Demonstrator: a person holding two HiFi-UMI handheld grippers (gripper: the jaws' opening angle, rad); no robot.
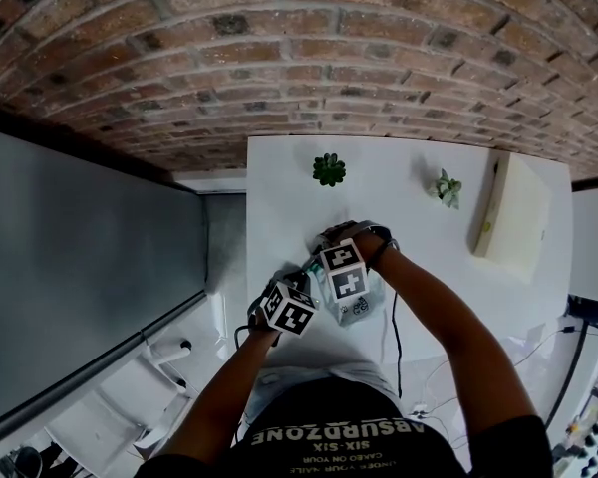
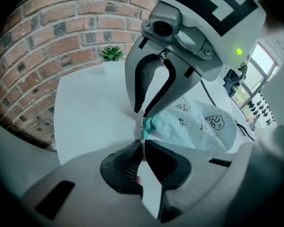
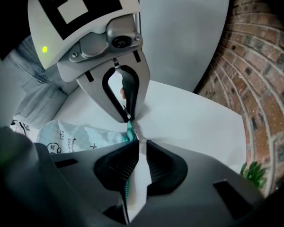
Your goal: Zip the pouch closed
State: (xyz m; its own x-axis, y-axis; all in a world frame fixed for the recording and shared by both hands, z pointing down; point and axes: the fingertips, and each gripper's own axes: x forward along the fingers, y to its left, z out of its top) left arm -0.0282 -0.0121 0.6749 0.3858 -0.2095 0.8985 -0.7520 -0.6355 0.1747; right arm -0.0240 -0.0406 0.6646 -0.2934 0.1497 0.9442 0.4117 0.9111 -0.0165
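A pale teal printed pouch (image 2: 203,122) (image 3: 71,132) lies near the front of the white table (image 1: 279,197). In the head view both grippers hide most of it. My left gripper (image 2: 142,143) (image 3: 128,117) (image 1: 297,305) is shut on the pouch's teal zipper end (image 2: 147,126). My right gripper (image 3: 139,145) (image 2: 143,112) (image 1: 345,279) stands right against it, tips almost touching it. Its pads are closed to a narrow wedge on a teal zipper strip (image 3: 127,189) that runs between them. Both grippers point steeply down.
Two small potted plants (image 1: 329,169) (image 1: 447,188) stand at the back of the table, and a cream box (image 1: 508,222) lies at the right. A black cable (image 1: 395,337) hangs off the front edge. A brick wall (image 1: 299,58) rises behind, and a grey panel (image 1: 80,267) stands left.
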